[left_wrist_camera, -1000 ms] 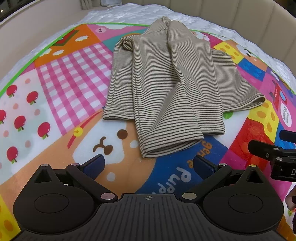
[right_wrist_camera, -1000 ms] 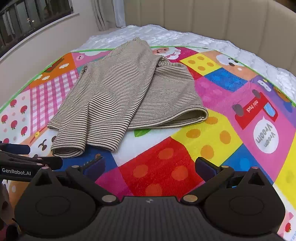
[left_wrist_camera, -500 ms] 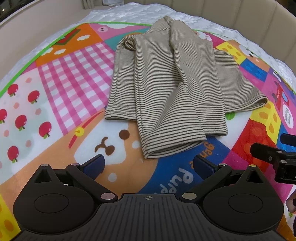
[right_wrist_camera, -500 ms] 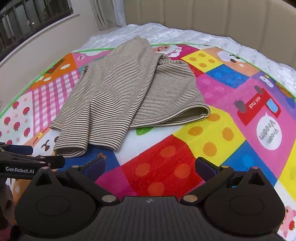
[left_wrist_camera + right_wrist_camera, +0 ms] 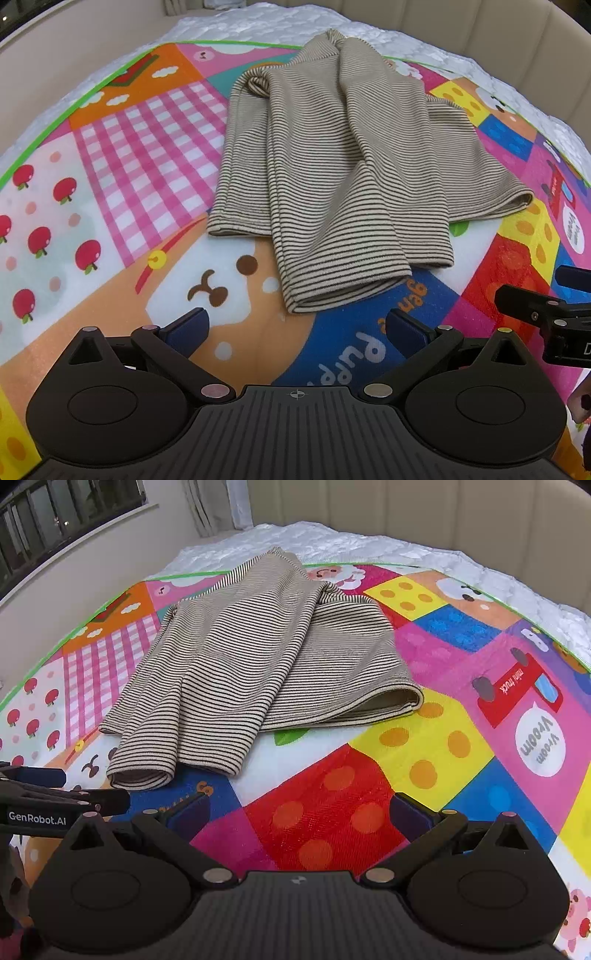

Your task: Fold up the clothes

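A beige garment with thin dark stripes (image 5: 332, 177) lies loosely folded on a colourful play mat (image 5: 122, 192); it also shows in the right wrist view (image 5: 251, 672). My left gripper (image 5: 295, 326) is open and empty, just short of the garment's near cuff (image 5: 343, 291). My right gripper (image 5: 301, 810) is open and empty over the mat's red patch, to the right of the cuff (image 5: 144, 775). Each gripper shows at the edge of the other's view: the right one (image 5: 546, 314), the left one (image 5: 55, 805).
The mat (image 5: 461, 738) covers a white quilted mattress (image 5: 351, 542). A beige padded headboard (image 5: 424, 513) runs along the far side. A wall and window (image 5: 55, 520) stand at the far left in the right wrist view.
Both grippers have moved slightly away from the garment or tilted; the garment sits a little higher and farther in both views. The jaws stay open. The garment has not moved.
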The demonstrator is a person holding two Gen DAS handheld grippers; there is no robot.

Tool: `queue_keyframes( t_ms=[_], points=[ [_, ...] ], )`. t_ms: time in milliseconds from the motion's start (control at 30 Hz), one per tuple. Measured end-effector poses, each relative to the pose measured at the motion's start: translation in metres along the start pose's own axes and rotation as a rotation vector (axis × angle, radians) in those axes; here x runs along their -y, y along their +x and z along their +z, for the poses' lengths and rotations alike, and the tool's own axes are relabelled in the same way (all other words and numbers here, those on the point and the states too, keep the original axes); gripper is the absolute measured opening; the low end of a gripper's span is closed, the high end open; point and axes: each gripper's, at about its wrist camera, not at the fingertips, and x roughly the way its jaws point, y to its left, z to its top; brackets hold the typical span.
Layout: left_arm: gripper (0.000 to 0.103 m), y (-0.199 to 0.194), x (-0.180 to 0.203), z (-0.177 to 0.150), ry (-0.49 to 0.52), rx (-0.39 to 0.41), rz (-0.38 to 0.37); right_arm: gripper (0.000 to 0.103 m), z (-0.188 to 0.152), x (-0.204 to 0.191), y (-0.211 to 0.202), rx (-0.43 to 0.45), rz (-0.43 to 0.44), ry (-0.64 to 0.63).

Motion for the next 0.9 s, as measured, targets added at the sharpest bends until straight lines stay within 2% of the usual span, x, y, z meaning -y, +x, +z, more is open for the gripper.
queue_keyframes(
  t_ms=[900],
  points=[
    [0.103, 0.0023, 0.0018, -0.0005, 0.001, -0.007, 0.0, 0.103, -0.0002, 0.002, 0.0014, -0.001, 0.005, 0.015]
  ],
)
